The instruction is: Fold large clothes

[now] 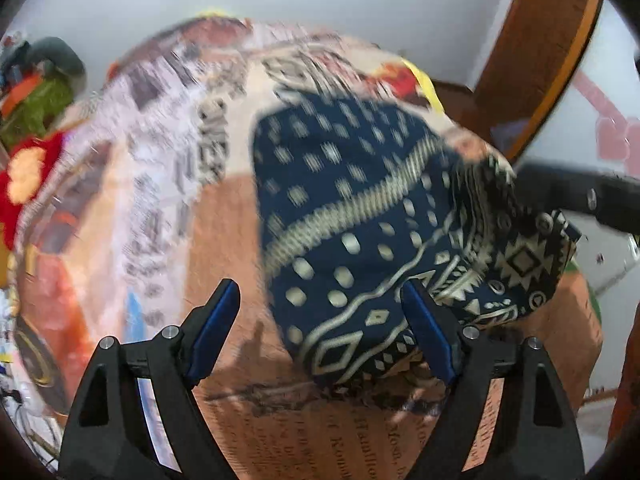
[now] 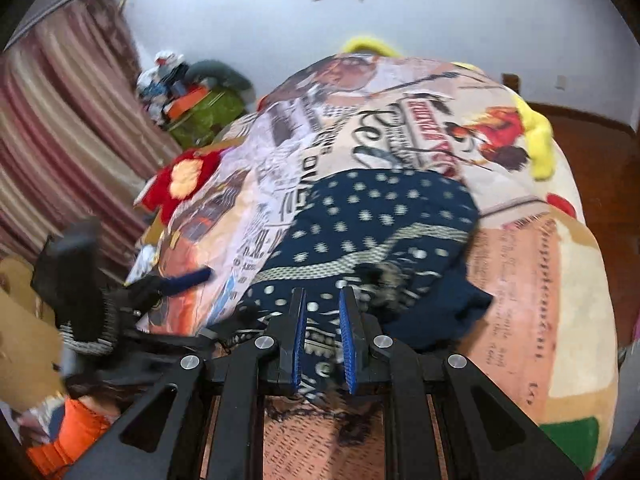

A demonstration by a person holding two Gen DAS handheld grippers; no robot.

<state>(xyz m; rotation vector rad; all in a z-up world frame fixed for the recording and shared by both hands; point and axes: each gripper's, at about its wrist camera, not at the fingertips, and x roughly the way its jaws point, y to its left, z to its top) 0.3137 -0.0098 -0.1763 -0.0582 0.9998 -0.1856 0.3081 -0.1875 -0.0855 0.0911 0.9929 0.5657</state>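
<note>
Lighting: even, soft indoor light; faint shadow under the patterned garment (image 1: 360,216), lower centre. Blur: motion smear across centre and left in both views. Distortion: strong fisheye bending, black vignette at corners.

Newspaper-print bedspread (image 2: 516,272) under navy patterned garment (image 2: 372,232), red cloth (image 2: 180,184), yellow cloth (image 2: 540,140)

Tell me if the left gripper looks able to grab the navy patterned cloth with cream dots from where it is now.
Probably yes. The left gripper is open, and the navy patterned cloth already lies partly between its fingers, with nothing in between. The right gripper grips another part.
</note>
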